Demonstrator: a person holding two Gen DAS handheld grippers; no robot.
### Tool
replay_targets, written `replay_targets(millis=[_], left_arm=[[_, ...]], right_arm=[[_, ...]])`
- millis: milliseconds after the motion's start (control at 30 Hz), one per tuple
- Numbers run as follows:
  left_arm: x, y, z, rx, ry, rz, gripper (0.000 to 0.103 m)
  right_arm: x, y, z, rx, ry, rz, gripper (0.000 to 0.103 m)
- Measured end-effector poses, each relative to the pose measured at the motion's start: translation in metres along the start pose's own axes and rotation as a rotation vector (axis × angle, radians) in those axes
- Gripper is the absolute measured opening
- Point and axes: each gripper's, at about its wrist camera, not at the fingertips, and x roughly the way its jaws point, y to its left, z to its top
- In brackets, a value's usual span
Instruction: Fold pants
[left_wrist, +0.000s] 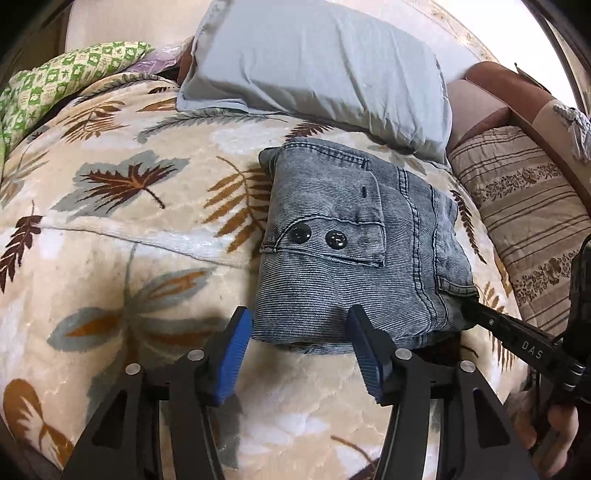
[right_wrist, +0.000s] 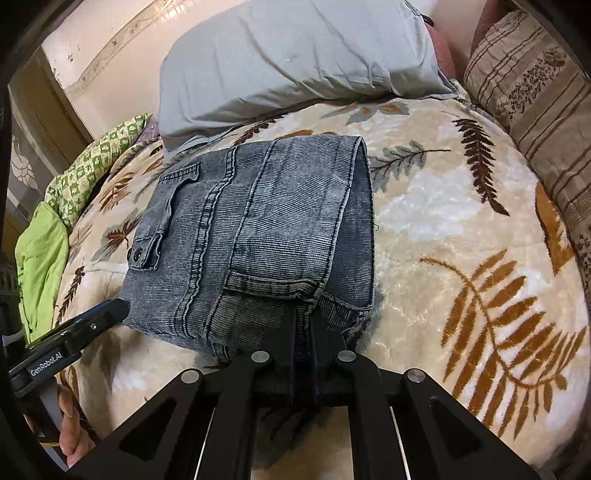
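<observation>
The left gripper has its blue fingers spread wide at the near edge of the folded pants, one finger just off the cloth's left corner, the other over the fabric, neither clamping it. The right gripper has its fingers drawn nearly together, pinching the near hem of the pants. The grey-blue bundle lies on a leaf-patterned blanket on the bed, below a grey pillow.
</observation>
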Motion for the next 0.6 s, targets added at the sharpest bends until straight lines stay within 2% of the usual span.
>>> replay_targets(millis=[467,600], left_arm=[[0.010,0.004,0.001,-0.020,0.023,-0.007,0.060],[0.002,0.006,0.002,-0.032,0.017,-0.024,0.060]], right_arm=[[0.010,-0.004,-0.003,0.000,0.030,-0.036,0.011],[0.002,-0.010,-0.003,0.026,0.013,-0.039,0.016]])
